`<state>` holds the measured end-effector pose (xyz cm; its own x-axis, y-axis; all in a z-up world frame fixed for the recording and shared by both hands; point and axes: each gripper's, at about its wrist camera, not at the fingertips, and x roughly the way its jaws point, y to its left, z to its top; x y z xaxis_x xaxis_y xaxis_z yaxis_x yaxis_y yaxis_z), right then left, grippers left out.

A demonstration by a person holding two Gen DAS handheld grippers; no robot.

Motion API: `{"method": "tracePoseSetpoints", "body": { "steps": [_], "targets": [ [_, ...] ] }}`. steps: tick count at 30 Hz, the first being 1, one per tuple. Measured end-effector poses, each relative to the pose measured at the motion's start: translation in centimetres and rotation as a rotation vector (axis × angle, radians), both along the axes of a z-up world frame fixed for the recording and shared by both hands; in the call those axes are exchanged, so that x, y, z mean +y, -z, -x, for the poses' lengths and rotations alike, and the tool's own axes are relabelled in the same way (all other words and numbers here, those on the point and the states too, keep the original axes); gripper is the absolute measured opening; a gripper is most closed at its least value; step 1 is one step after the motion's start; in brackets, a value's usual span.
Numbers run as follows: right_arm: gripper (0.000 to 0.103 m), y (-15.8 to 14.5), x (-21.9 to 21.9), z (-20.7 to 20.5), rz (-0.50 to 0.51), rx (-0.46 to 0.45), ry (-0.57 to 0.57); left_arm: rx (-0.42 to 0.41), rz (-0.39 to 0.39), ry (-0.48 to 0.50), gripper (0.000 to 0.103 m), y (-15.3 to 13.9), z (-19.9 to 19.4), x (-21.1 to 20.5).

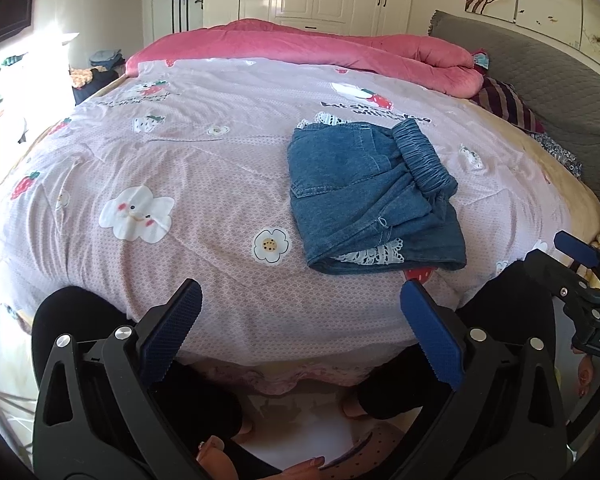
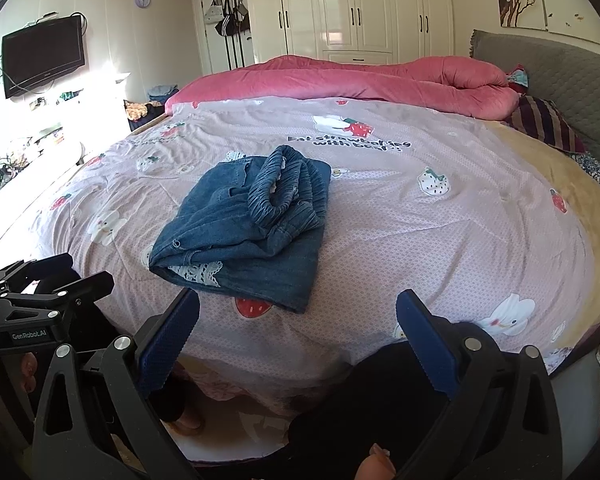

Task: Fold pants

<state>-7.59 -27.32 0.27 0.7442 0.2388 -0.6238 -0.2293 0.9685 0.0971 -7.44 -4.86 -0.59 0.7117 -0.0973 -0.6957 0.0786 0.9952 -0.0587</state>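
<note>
The denim pants [image 1: 374,200] lie folded into a compact bundle on the pink patterned bedspread [image 1: 180,160], near the bed's near edge, with the elastic waistband [image 2: 284,188] on top. The left claw [image 1: 300,328] and the right claw [image 2: 298,332] both stand spread and hold nothing, positioned at the near edge, apart from the pants.
</note>
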Motion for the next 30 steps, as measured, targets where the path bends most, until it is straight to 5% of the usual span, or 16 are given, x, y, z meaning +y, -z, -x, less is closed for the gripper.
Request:
{"method": "tracePoseSetpoints", "body": {
  "steps": [30],
  "targets": [
    [0.098, -0.18, -0.05, 0.13, 0.001, -0.007, 0.007, 0.015, -0.023, -0.023, 0.093, 0.04, -0.07, 0.01]
  ]
}}
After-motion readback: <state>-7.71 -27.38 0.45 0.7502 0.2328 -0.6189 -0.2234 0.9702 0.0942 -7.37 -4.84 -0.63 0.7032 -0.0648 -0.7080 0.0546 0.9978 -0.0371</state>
